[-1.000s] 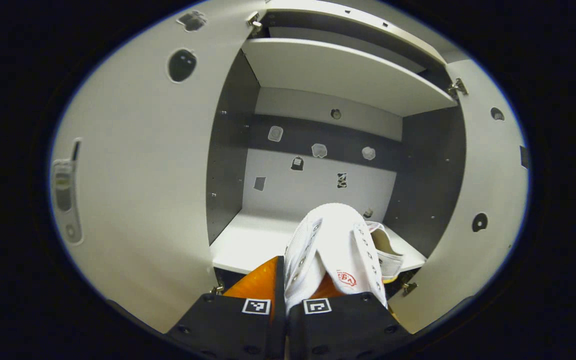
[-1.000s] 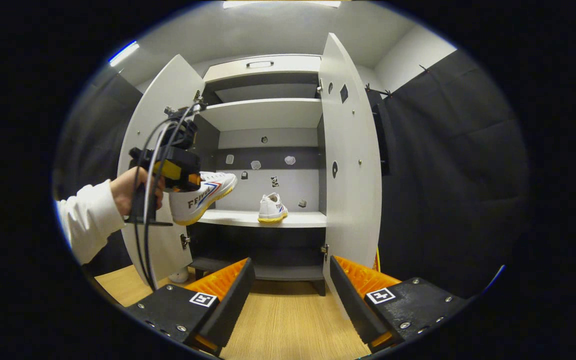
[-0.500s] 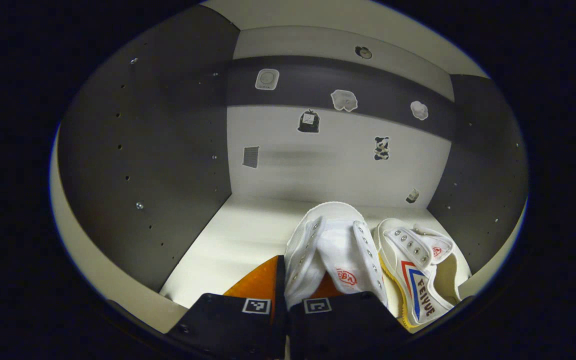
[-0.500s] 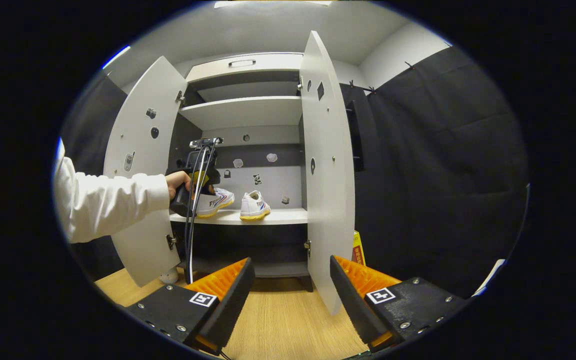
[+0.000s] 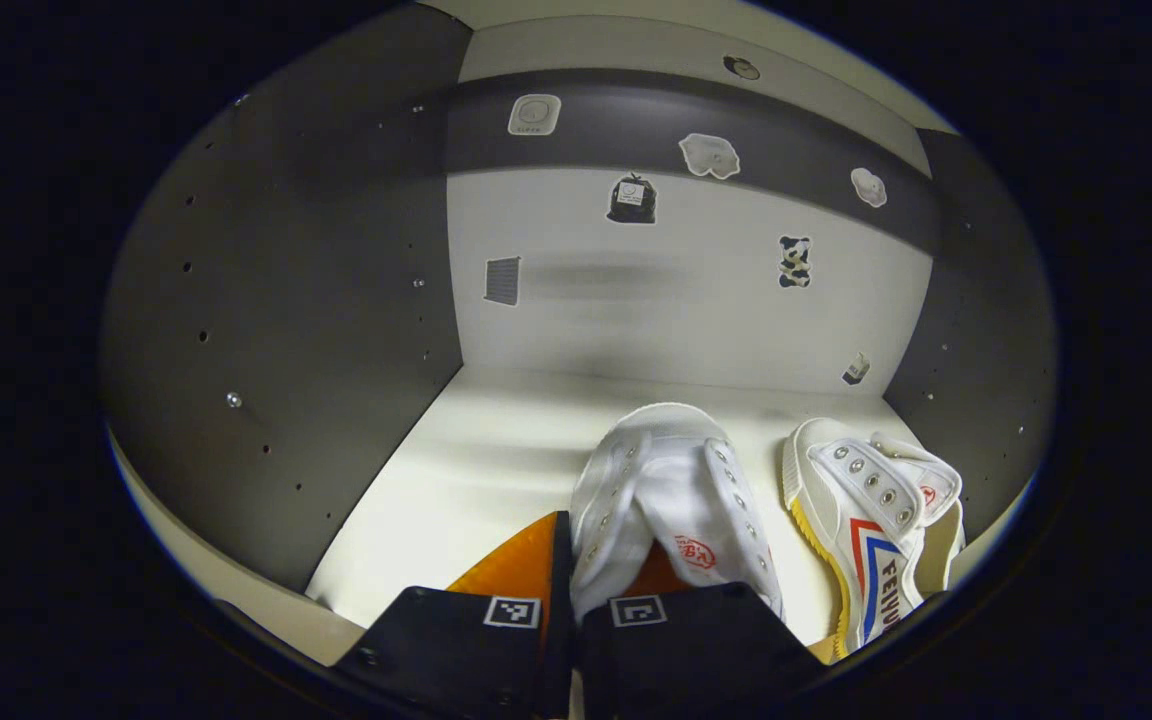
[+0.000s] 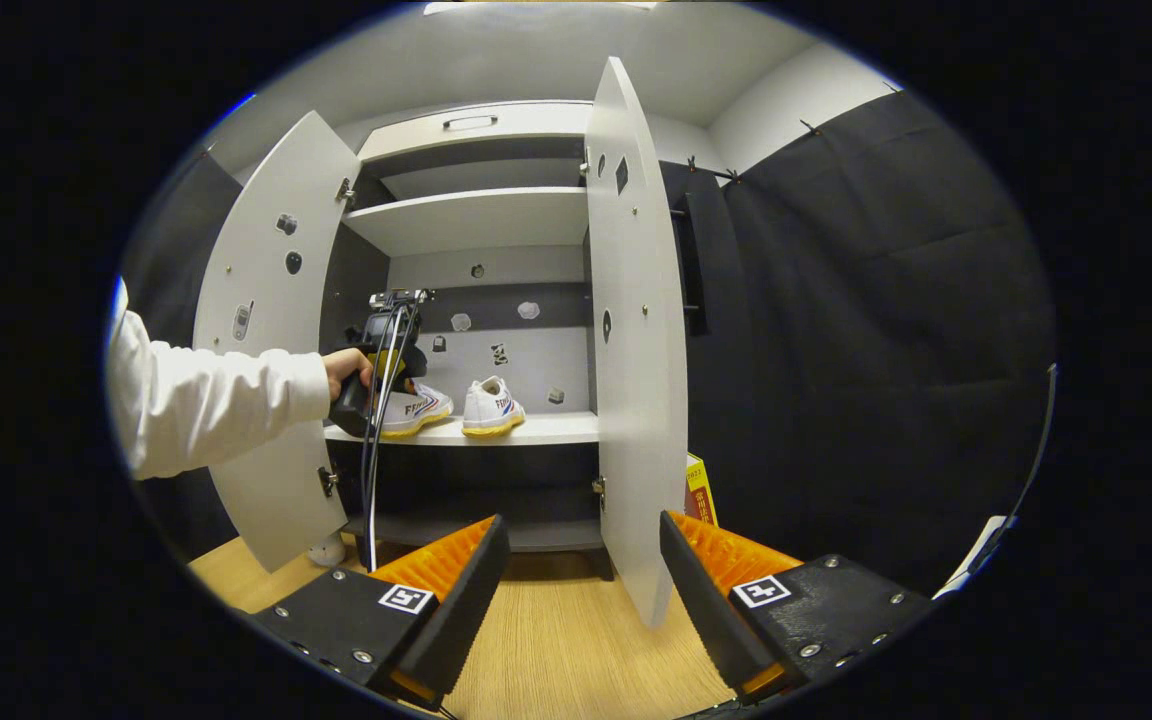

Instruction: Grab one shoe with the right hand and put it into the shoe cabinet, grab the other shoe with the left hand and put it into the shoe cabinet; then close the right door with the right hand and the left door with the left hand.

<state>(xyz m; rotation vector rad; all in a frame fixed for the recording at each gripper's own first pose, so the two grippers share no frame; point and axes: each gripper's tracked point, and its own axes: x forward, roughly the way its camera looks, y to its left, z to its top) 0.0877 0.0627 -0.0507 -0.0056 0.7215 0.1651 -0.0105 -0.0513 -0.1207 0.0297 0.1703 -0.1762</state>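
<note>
Held shoe (image 5: 671, 500) deeper in cabinet (image 6: 476, 215).

Dim, evenly lit; fisheye-warped edges

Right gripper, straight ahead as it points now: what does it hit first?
Probably the open right door of the shoe cabinet: its edge stands ahead of the open right gripper. Depth is unclear.
</note>
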